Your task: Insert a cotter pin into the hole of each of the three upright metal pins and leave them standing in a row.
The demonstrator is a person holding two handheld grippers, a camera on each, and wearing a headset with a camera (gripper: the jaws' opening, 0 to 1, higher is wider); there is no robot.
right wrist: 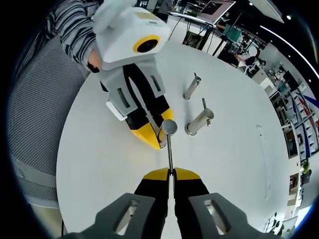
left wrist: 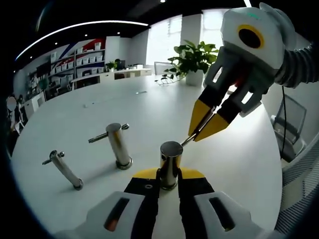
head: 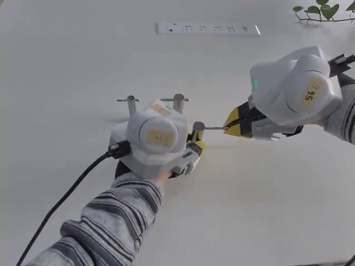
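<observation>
The shiny metal pin (left wrist: 170, 158) stands upright on the table (left wrist: 239, 149), clamped near its base by the left gripper (left wrist: 168, 177); its hole is hidden. The right gripper (right wrist: 170, 174) pinches a thin cotter pin (right wrist: 169, 149), tip at its head, beside two fitted pins (left wrist: 118, 144)

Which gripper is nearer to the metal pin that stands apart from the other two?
Left. The left gripper is shut on the metal pin near its base; the right gripper stands off, holding a cotter pin whose tip reaches it.
</observation>
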